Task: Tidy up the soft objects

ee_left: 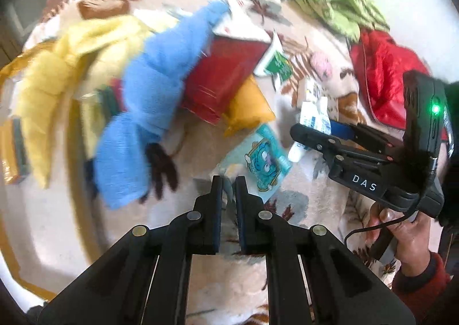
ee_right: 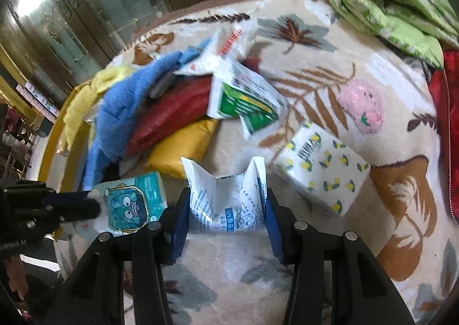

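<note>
Right wrist view: the right tool (ee_right: pixel 226 210) has its blue pads pressed on either side of a white pouch (ee_right: pixel 226 195) with blue print. The pouch crumples and buckles upward between them, which suits a soft packet: a side squeeze at its middle gives the pads something to bite on. Just left of this tool lies a teal tissue pack (ee_right: pixel 132 201) with a cartoon face, and the left tool's tip (ee_right: pixel 83 207) sits against its near corner. Right of the pouch, close by, a lemon-print pack (ee_right: pixel 321 178) lies flat on the leaf-patterned blanket (ee_right: pixel 301 38). Farther ahead a green-and-white packet (ee_right: pixel 243 101) leans on a red cushion (ee_right: pixel 172 115) and a yellow cushion (ee_right: pixel 183 150), with a blue plush (ee_right: pixel 120 106) draped over them, apparently a loose heap where the soft things are gathered. A pink plush (ee_right: pixel 361 106) lies apart to the right, and a green quilt (ee_right: pixel 387 0) sits at the far edge.

Left wrist view: the left tool (ee_left: pixel 229 195) is pressed together with nothing visible between its pads, hovering just short of the teal pack (ee_left: pixel 264 164). Empty and closed, it looks free to steady or nudge things. To its right a hand (ee_left: pixel 401 233) carries the right tool (ee_left: pixel 318 135), which has the pouch (ee_left: pixel 312 115) in its grip. The blue plush (ee_left: pixel 149 101) sprawls ahead on the left.
</note>
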